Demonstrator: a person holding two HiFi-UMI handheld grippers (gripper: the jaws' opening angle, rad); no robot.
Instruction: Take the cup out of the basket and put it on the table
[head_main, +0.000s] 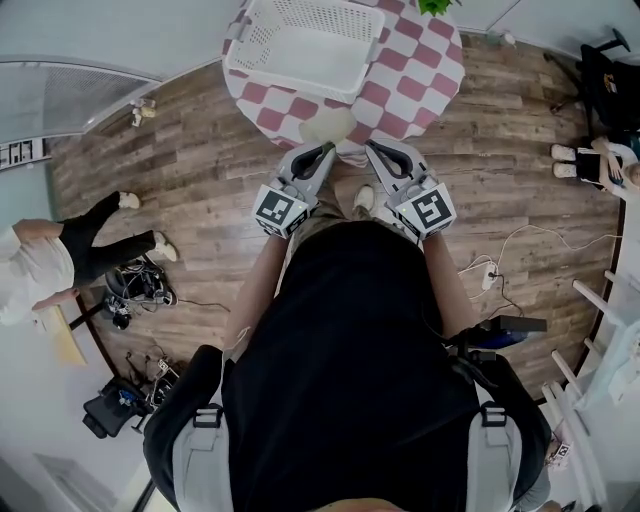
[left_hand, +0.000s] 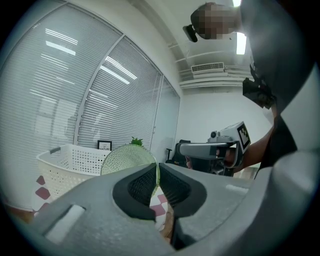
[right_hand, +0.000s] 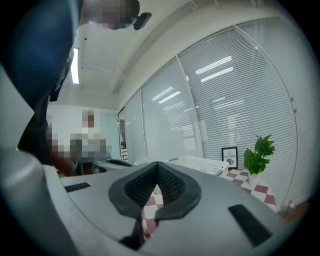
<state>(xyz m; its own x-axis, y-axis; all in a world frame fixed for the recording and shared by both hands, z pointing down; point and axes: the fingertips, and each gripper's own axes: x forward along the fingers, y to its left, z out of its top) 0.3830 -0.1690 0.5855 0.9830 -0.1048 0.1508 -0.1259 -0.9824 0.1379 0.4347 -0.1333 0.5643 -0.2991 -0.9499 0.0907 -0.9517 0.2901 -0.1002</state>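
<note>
We're right at the near edge of the table (head_main: 425, 85), and the left gripper (head_main: 321, 150) is pinched tight on the wall of the pale green cup (head_main: 331, 122). The cup is out of the basket (head_main: 290, 76) and sits over the checked cloth, just in front of us. Whether its base touches the cloth, we can't tell.

The right gripper (head_main: 373, 148) hangs alongside with its jaws together and nothing between them.

So we judge this to be the setting-down step. The next move calls for lowering the cup until it rests steady on the cloth, a little further in from the edge. Then the left jaws open and draw back without tipping it.

The basket stands further back on the table, well apart from the cup, so nothing blocks the spot. A potted plant (right_hand: 258, 154) and a small picture frame (right_hand: 230, 156) stand at the far side. Off the table, a person (head_main: 55, 262) crouches near cables (head_main: 140, 285) on the wooden floor.
</note>
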